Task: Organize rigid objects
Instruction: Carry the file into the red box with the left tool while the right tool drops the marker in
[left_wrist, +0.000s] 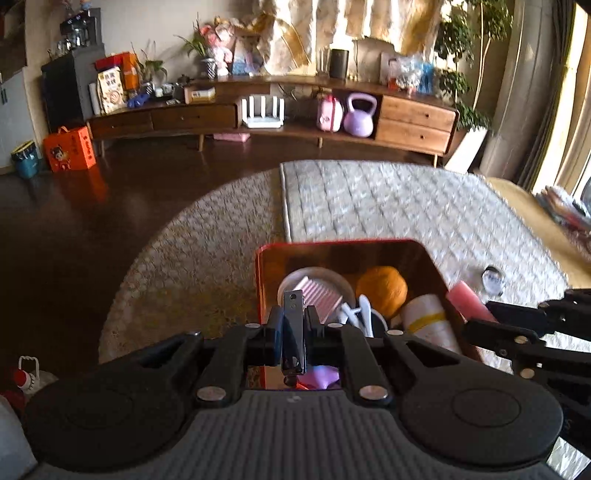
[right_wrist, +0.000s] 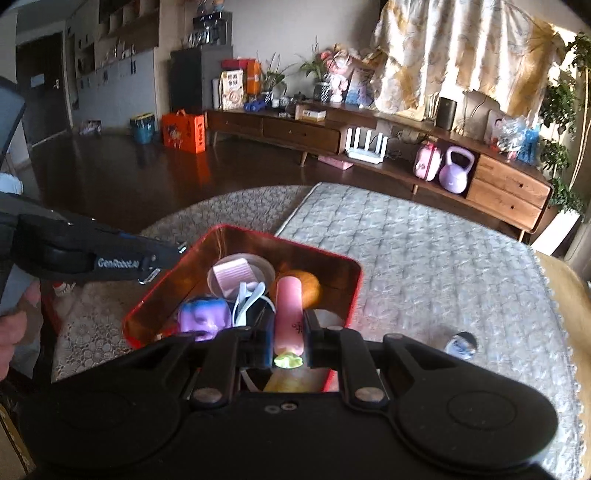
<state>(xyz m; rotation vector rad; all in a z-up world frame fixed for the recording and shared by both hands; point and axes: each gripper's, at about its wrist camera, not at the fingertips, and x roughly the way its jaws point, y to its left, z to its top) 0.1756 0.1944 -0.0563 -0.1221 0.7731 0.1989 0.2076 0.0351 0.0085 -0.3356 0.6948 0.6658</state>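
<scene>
A red tin box with a coppery inside stands on the quilted table cover. It holds a white bowl, a pink ridged piece, an orange ball, white clips, a purple toy and a white bottle. My left gripper is shut on a flat dark device, held upright over the box's near end. My right gripper is shut on a pink tube above the box; the tube also shows in the left wrist view.
A small round tin lies on the cover right of the box. A round lace mat lies under the cover at left. A wooden sideboard with a purple kettlebell stands across the dark floor.
</scene>
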